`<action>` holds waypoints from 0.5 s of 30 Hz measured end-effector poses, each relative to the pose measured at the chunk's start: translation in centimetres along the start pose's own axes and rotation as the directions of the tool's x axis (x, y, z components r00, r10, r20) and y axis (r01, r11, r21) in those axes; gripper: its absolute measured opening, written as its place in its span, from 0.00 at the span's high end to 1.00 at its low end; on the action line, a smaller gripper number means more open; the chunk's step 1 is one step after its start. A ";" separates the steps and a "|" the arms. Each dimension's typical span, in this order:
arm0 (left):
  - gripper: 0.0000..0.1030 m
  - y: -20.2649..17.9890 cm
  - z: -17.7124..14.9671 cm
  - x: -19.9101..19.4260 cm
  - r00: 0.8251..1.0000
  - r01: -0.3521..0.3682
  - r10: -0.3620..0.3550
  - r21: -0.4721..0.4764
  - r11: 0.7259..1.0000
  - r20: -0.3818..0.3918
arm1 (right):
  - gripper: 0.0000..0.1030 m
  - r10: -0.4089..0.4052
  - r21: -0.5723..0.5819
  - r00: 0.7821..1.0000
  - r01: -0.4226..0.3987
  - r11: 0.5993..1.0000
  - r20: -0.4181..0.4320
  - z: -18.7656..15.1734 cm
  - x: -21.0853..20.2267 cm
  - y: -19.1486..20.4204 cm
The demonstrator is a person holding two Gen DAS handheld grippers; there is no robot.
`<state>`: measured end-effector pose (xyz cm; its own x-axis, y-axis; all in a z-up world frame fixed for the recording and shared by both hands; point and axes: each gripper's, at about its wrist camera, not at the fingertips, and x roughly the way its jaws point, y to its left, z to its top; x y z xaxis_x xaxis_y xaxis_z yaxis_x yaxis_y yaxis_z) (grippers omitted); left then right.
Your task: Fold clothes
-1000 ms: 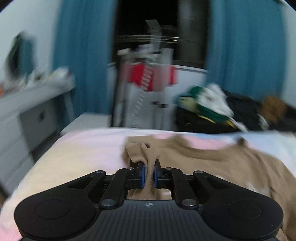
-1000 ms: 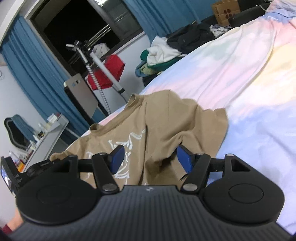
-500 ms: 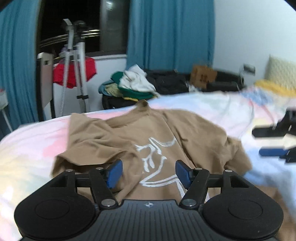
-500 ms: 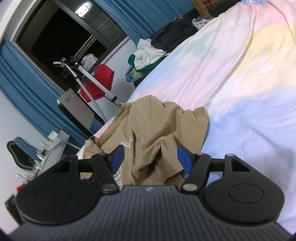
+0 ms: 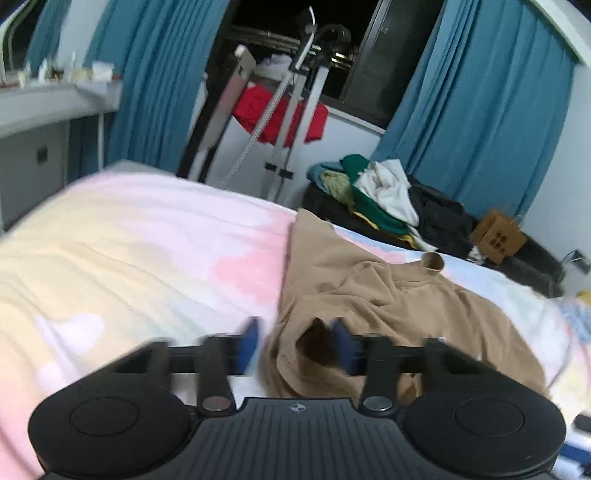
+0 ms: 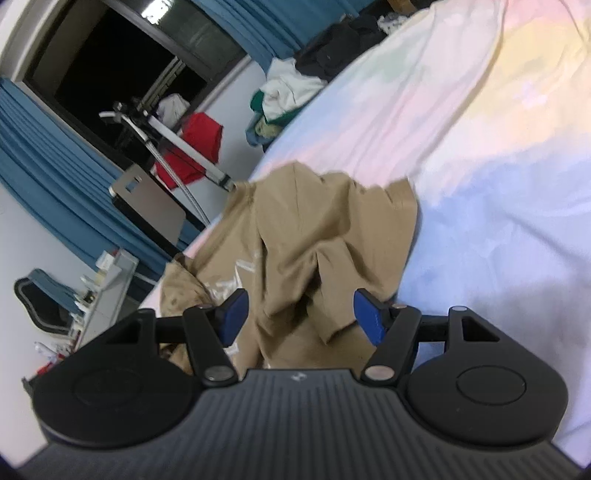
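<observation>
so, spotted a tan t-shirt lying crumpled on the bed, over a pastel tie-dye sheet, collar toward the far edge. from the left wrist view, caught the left gripper low over the shirt's near corner, blue pads blurred and closing, a bunched fold of tan cloth with a dark opening sitting between them. right pad looked to be against the fold, left pad just beside the shirt's edge with sheet behind it, so not pressing on both sides as far as could be told.

from the right wrist view, saw the right gripper spread wide and released, a rumpled ridge of the same t-shirt lying between the blue fingers without touching either one. white print on the shirt front partly showing near the left finger, mostly buried in folds.

beyond the bed: blue curtains on both sides of a dark window, a drying rack with a red garment hung on it, a pile of clothes in green, white and black just past the bed's far edge, and a cardboard box near the wall. also noticed a grey desk off to the left with small clutter on top, too blurred to name.
</observation>
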<state>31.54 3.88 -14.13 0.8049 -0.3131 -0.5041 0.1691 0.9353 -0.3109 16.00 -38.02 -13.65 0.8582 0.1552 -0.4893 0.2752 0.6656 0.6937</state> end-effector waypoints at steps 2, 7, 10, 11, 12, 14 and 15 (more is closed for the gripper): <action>0.96 0.2 0.4 0.0 1.000 0.008 -0.008 -0.009 1.000 -0.004 | 0.35 -0.003 -0.002 1.000 0.003 1.000 -0.015 -0.2 0.3 -0.1; 0.98 2.5 4.0 -2.7 0.996 0.035 -0.028 -0.088 0.996 0.082 | 0.35 -0.019 -0.012 1.000 0.019 1.000 -0.023 -0.5 0.6 -0.3; 0.98 4.9 7.5 -4.3 0.991 0.006 0.011 -0.125 0.992 0.131 | 0.36 -0.022 -0.027 0.999 0.021 0.999 -0.036 -1.3 0.4 0.0; 0.98 5.9 8.9 -4.7 0.989 -0.017 0.036 -0.129 0.991 0.145 | 0.36 -0.019 -0.041 0.999 0.017 0.999 -0.043 -1.7 0.3 0.2; 0.98 6.8 9.9 -4.9 0.986 -0.043 0.064 -0.139 0.989 0.151 | 0.36 -0.016 -0.060 0.999 0.013 0.998 -0.050 -2.0 0.1 0.6; 0.98 8.9 11.9 -4.9 0.977 -0.121 0.146 -0.160 0.980 0.158 | 0.35 -0.017 -0.102 0.999 0.012 0.995 -0.048 -2.5 -0.1 1.3; 0.98 9.9 12.6 -4.6 0.972 -0.156 0.181 -0.164 0.974 0.149 | 0.35 -0.019 -0.119 0.999 0.014 0.993 -0.043 -2.5 -0.1 1.5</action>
<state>36.65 16.61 -4.75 0.8980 -0.1101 -0.4260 -0.0545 0.9329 -0.3560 15.23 -35.18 -13.85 0.8332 0.1741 -0.5249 0.2336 0.7496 0.6193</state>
